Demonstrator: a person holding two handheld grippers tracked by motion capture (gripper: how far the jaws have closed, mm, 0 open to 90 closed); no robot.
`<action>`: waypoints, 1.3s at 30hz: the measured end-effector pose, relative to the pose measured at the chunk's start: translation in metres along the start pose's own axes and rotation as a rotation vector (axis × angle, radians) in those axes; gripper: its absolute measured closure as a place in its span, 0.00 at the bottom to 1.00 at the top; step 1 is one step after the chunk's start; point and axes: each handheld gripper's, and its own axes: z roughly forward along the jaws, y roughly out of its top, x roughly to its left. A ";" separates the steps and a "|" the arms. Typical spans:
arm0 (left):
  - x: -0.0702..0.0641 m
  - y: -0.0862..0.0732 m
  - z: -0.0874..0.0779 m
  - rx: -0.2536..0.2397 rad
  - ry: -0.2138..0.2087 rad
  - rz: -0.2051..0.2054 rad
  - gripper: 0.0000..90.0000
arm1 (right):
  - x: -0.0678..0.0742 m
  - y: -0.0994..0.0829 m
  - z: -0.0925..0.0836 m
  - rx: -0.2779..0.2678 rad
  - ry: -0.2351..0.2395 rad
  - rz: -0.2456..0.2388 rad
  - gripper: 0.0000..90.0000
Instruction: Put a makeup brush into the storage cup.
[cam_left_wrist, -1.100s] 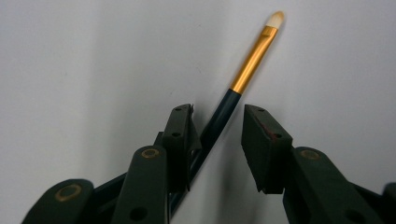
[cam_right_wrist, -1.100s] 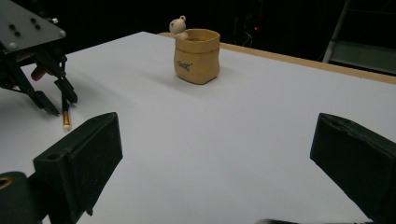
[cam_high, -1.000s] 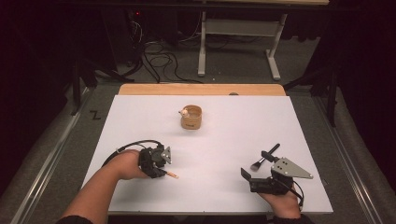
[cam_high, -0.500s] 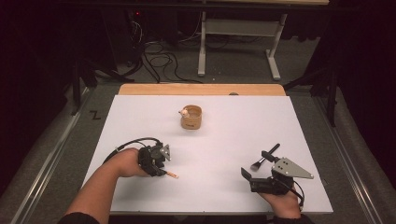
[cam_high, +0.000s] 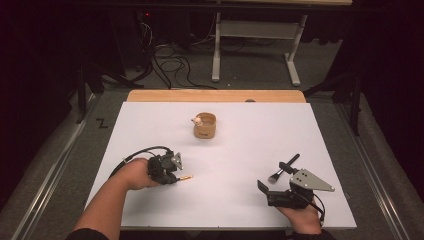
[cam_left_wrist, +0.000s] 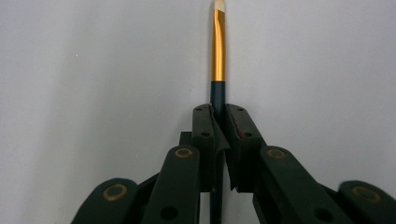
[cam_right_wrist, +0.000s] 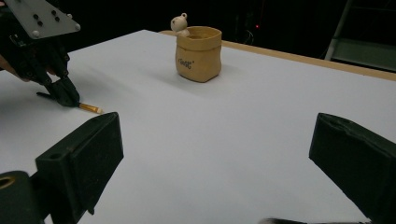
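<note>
Left gripper (cam_left_wrist: 219, 135), jaws just closing, clamped on slim brush (cam_left_wrist: 217, 60): dark handle, glossy gold ferrule, pale tip cut off at top, lying on matte white table (cam_high: 240, 155). Right gripper (cam_high: 275, 192) agape, empty. Tan pot (cam_right_wrist: 198, 52) beyond.

Small dark lettering on the front of the tan pot (cam_right_wrist: 198, 53), near the far edge of the table's middle; too small and blurred to make out the letters. Same mark visible as a faint dark smudge on the pot's front in the high view (cam_high: 205, 126), unreadable there as well. Dark Z-shaped mark (cam_high: 102, 123) on the grey floor just beyond the table's far left corner, readable as the letter Z. No other writing, brand, number or sign legible anywhere else.
</note>
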 end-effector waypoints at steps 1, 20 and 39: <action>0.000 0.000 0.000 0.000 0.000 0.000 0.92 | 0.000 0.000 0.000 -0.002 0.000 -0.004 0.04; -0.018 -0.009 -0.016 -0.111 0.089 -0.093 0.92 | 0.000 0.001 -0.003 -0.020 -0.007 0.000 0.04; -0.030 -0.008 -0.033 -0.482 0.192 -0.336 0.92 | 0.002 0.001 -0.001 -0.013 0.001 -0.011 0.05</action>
